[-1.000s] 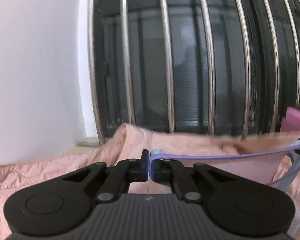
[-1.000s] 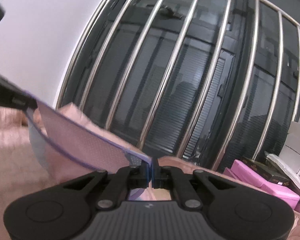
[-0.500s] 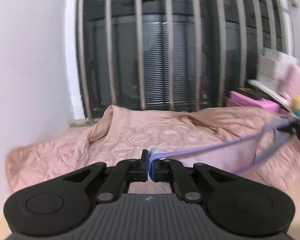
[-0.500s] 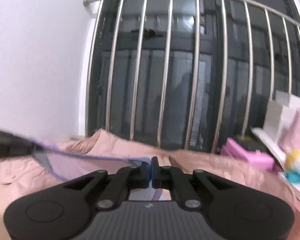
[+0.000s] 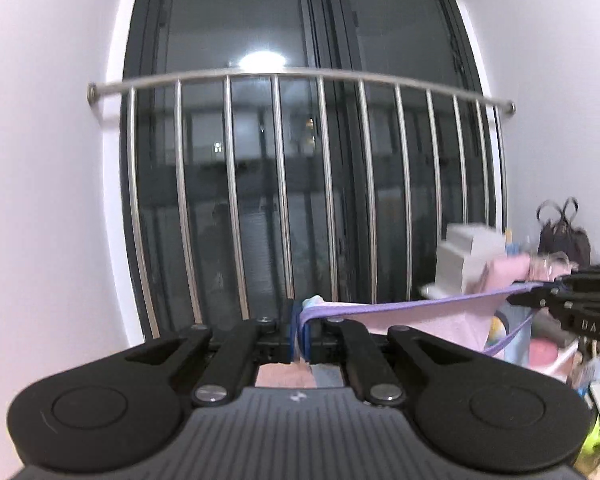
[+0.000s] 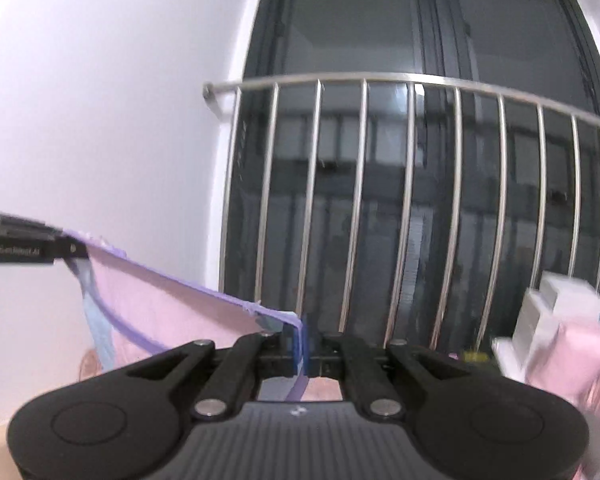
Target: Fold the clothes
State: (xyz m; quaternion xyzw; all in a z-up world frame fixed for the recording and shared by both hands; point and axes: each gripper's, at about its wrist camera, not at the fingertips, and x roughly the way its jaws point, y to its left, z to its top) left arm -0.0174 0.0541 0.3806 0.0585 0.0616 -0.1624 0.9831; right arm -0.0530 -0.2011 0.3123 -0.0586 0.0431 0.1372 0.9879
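A pink garment (image 5: 432,322) with a purple-trimmed edge hangs stretched in the air between my two grippers. My left gripper (image 5: 299,334) is shut on one end of the trimmed edge. The other end runs to the right, where my right gripper (image 5: 540,295) pinches it. In the right wrist view my right gripper (image 6: 300,346) is shut on the purple trim, and the pink garment (image 6: 160,316) stretches left to the left gripper (image 6: 70,249). A light blue part of the cloth hangs below the edge. Both grippers point about level at the window.
A dark window with a steel railing (image 5: 300,76) of vertical bars fills the view ahead, with white walls (image 5: 40,200) on both sides. At the right stand white boxes (image 5: 468,256), a dark bag (image 5: 564,236) and assorted pink items (image 6: 572,356).
Both grippers have risen with the garment. The pink bedspread that lay below has dropped out of view, and the top rail of the railing now shows. The garment stays stretched between them.
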